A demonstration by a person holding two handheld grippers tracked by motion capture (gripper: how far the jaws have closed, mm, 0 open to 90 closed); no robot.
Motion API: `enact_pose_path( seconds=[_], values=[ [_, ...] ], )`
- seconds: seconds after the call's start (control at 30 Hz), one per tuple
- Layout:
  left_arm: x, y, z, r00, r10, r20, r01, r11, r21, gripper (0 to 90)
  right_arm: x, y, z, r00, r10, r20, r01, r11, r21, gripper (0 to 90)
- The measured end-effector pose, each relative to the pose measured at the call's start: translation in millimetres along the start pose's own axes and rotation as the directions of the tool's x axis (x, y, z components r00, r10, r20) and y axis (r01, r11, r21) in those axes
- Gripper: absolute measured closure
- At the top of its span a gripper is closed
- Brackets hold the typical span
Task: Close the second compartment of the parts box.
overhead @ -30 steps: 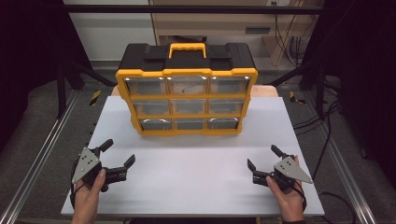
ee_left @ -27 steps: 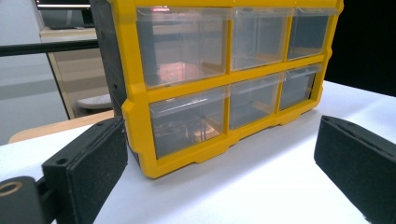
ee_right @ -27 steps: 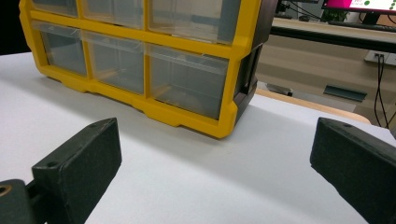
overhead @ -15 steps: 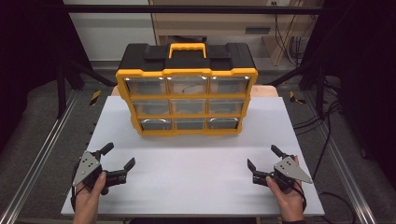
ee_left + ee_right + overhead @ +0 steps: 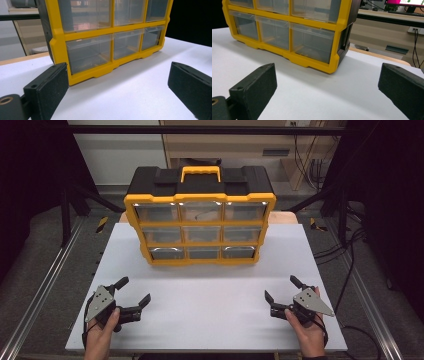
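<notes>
From the high view, the yellow-and-black plastic drawer organiser (image 5: 200, 215) stands upright at twelve o'clock on the white tabletop (image 5: 210, 295), drawers facing me, while my left gripper (image 5: 131, 295) at seven and right gripper (image 5: 280, 290) at five rest well short of it, jaws spread and empty. In the left gripper view the clear bottom-row drawers (image 5: 87, 53) sit ahead between my parted pads. In the right gripper view the organiser's corner (image 5: 335, 62) lies at eleven o'clock, likely so either hand can reach a drawer.

We see a yellow-framed organizer (image 5: 200, 230) with a black body and a yellow carry handle (image 5: 200, 171) on top, standing upright at the far middle of the white tabletop (image 5: 210, 305). Its front faces us with nine clear drawers (image 5: 201, 234) in three rows of three, all pushed shut
</notes>
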State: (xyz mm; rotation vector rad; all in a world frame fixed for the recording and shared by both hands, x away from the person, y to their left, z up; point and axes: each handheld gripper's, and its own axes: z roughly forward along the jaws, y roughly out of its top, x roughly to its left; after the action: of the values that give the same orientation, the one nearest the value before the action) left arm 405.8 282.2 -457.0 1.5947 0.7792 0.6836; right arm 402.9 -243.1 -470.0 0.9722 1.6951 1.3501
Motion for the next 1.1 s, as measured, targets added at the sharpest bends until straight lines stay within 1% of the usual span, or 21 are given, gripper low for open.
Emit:
enact_pose_path(
  seconds=[0.23,0.6,0.73,0.8,0.87,0.93,1.03,1.07,1.1],
  values=[
    [-1.4,-6.0,2.4,1.0000,0.001,0.005,-0.002,0.9999,0.010,3.0,-0.2,-0.2,-0.2,1.0000,0.000,0.001,0.000,1.000,0.000,2.2],
    [-6.3,-12.7,4.3,0.9995,0.021,0.023,-0.021,0.9993,0.030,3.0,-0.4,-0.8,0.0,1.0000,0.001,0.001,-0.001,1.000,0.003,2.2],
    [-11.2,-15.4,5.4,0.9988,0.026,0.041,-0.028,0.9989,0.039,3.0,-0.3,-0.9,-0.1,1.0000,0.004,0.001,-0.004,1.000,0.003,2.2],
    [-14.5,-17.2,6.5,0.9977,0.041,0.054,-0.044,0.9976,0.054,3.0,-0.5,-1.2,0.0,1.0000,0.007,0.000,-0.007,1.000,0.003,2.2],
    [-17.0,-18.9,6.8,0.9973,0.041,0.061,-0.045,0.9974,0.057,2.9,-0.5,-1.3,-0.1,1.0000,0.008,-0.001,-0.008,1.000,0.004,2.2],
    [-17.2,-19.7,7.1,0.9976,0.037,0.058,-0.041,0.9977,0.055,2.8,-0.6,-1.3,-0.2,1.0000,0.008,0.000,-0.008,1.000,0.003,2.2],
    [-12.6,-19.0,5.6,0.9990,0.027,0.036,-0.029,0.9988,0.038,2.7,-0.6,-2.2,0.4,0.9999,0.013,-0.001,-0.013,1.000,0.006,2.3],
    [-10.1,-19.0,4.1,0.9994,0.022,0.026,-0.023,0.9993,0.029,2.7,-0.8,-2.0,0.1,0.9996,0.027,-0.005,-0.027,1.000,0.000,2.3],
    [-8.7,-19.1,3.2,0.9996,0.016,0.021,-0.017,0.9996,0.023,2.7,-1.3,-1.8,-0.6,0.9986,0.053,-0.008,-0.053,0.999,-0.010,2.3]
  ],
)
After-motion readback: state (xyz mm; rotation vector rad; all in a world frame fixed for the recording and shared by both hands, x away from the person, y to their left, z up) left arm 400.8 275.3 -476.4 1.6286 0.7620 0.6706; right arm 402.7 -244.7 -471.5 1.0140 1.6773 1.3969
